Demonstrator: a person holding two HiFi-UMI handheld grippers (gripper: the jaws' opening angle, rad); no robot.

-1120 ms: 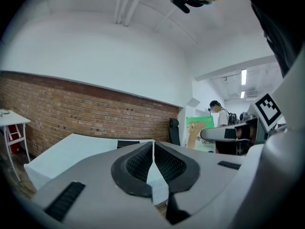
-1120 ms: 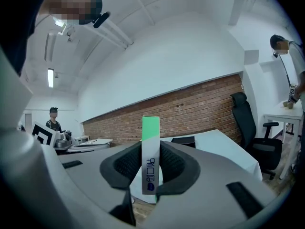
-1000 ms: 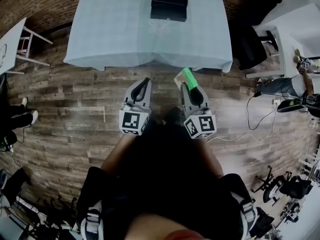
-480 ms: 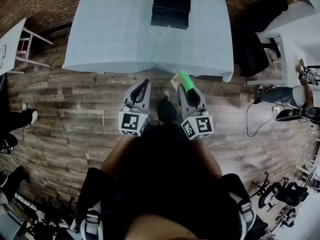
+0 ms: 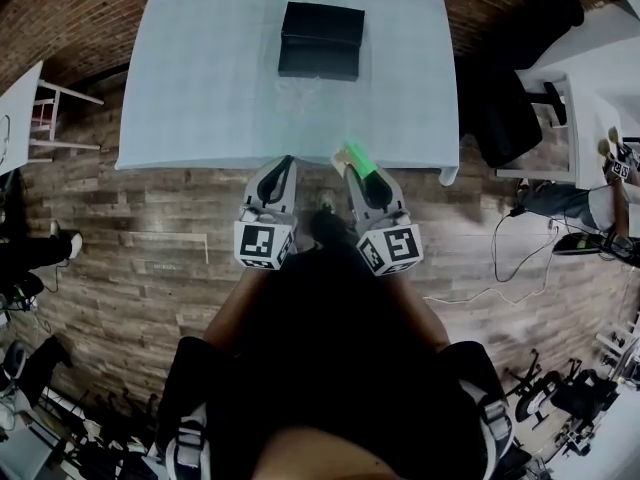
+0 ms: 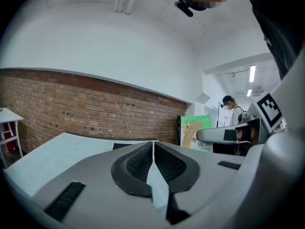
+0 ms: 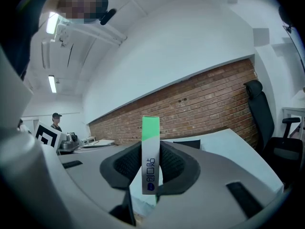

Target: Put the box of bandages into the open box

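Note:
My right gripper (image 5: 352,168) is shut on the box of bandages (image 5: 356,156), a thin white and green carton that stands on edge between the jaws (image 7: 150,152). It hangs over the near edge of the table. The open black box (image 5: 321,40) rests on the far middle of the table, well beyond both grippers. My left gripper (image 5: 285,165) sits beside the right one at the table's near edge, shut with nothing in it (image 6: 153,149). In the left gripper view the bandage box (image 6: 196,132) shows off to the right.
The table (image 5: 200,78) wears a pale blue cloth. A black office chair (image 5: 510,88) stands at its right, a small white table (image 5: 20,103) at its left. People and cables are at the room's edges on the wooden floor.
I have stepped closer to the table. Both grippers moved forward to its near edge, the right one still carrying the bandage box. The black box now looks nearer.

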